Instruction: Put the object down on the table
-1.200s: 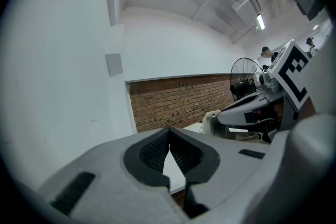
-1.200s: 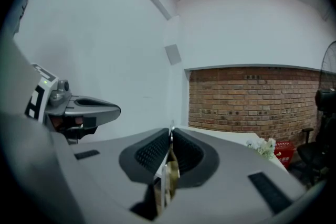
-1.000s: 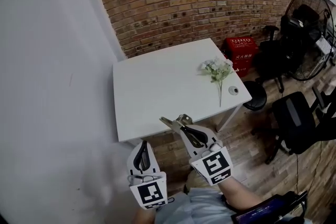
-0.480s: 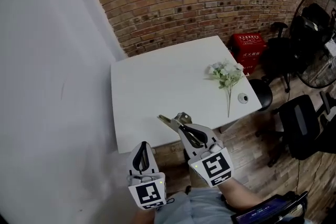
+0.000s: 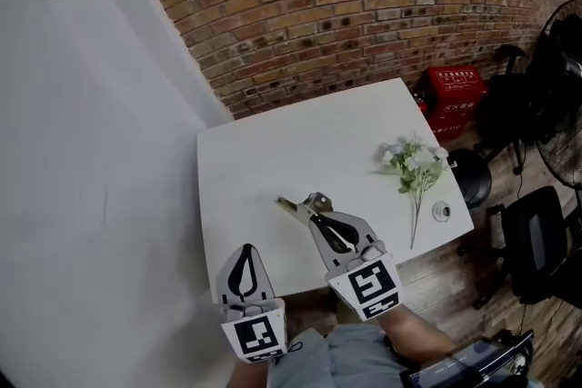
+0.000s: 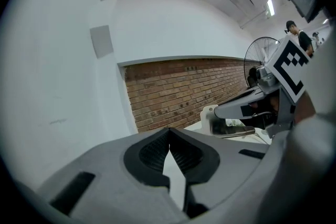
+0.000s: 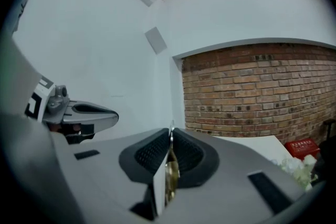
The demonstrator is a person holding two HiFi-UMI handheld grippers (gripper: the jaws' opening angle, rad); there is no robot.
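My right gripper (image 5: pixel 314 204) is shut on a thin flat metal object (image 5: pixel 293 208) that sticks out to the left of its tips, above the near part of the white table (image 5: pixel 273 150). In the right gripper view the object (image 7: pixel 170 173) shows as a brass-coloured edge clamped between the dark pads (image 7: pixel 191 157). My left gripper (image 5: pixel 244 261) sits lower left, at the table's near edge, jaws shut with nothing in them. The left gripper view has the pads (image 6: pixel 157 152) meeting at their tips and the right gripper (image 6: pixel 247 107) off to the right.
A bunch of pale artificial flowers (image 5: pixel 414 161) and a small round thing (image 5: pixel 442 212) lie at the table's right edge. Beyond are a brick wall (image 5: pixel 364 4), a red box (image 5: pixel 459 86), black chairs (image 5: pixel 536 241) and a fan (image 5: pixel 568 132). A white wall runs along the left.
The view has closed in on the table. Both grippers have come forward, so the right one with the metal object now hangs over the tabletop instead of in front of its edge.
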